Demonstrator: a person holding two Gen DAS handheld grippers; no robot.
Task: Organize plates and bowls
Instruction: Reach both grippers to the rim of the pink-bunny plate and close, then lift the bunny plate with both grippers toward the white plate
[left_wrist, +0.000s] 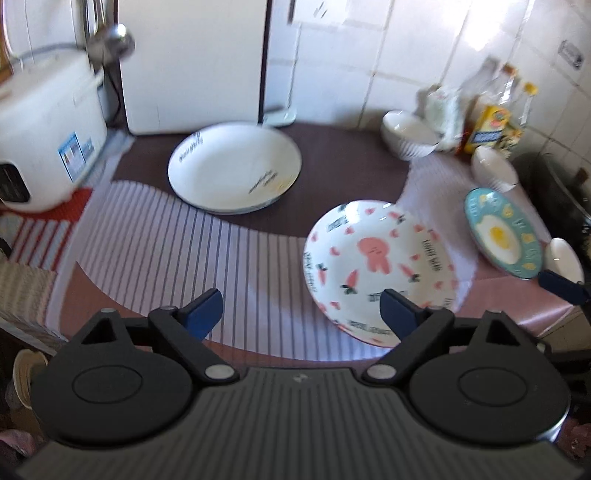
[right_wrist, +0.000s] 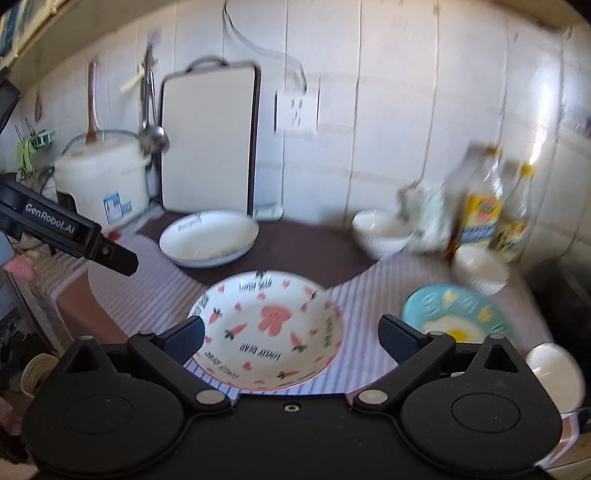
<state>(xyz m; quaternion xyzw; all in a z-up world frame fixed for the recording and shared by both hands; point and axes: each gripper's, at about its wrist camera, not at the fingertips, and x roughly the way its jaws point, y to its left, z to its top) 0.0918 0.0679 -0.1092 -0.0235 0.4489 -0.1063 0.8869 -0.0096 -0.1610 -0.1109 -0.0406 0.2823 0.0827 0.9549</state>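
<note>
A rabbit-and-carrot plate (left_wrist: 376, 258) (right_wrist: 269, 325) lies on the striped mat. Behind it sits a large white plate (left_wrist: 232, 166) (right_wrist: 208, 236). To the right is a blue fried-egg plate (left_wrist: 502, 232) (right_wrist: 454, 317), with white bowls near it (right_wrist: 380, 230) (right_wrist: 480, 269) and a third at the counter edge (right_wrist: 550, 373). My left gripper (left_wrist: 301, 310) is open and empty, left of the rabbit plate. My right gripper (right_wrist: 291, 338) is open over that plate's near rim, with its pads apart from the plate. One of its fingers (left_wrist: 561, 286) shows beside the egg plate.
A white rice cooker (left_wrist: 48, 136) stands at the back left. A cutting board (right_wrist: 208, 144) leans on the tiled wall, with ladles hanging beside it. Bottles (right_wrist: 480, 206) and a bag crowd the back right. A dark stove (left_wrist: 554, 192) borders the right side.
</note>
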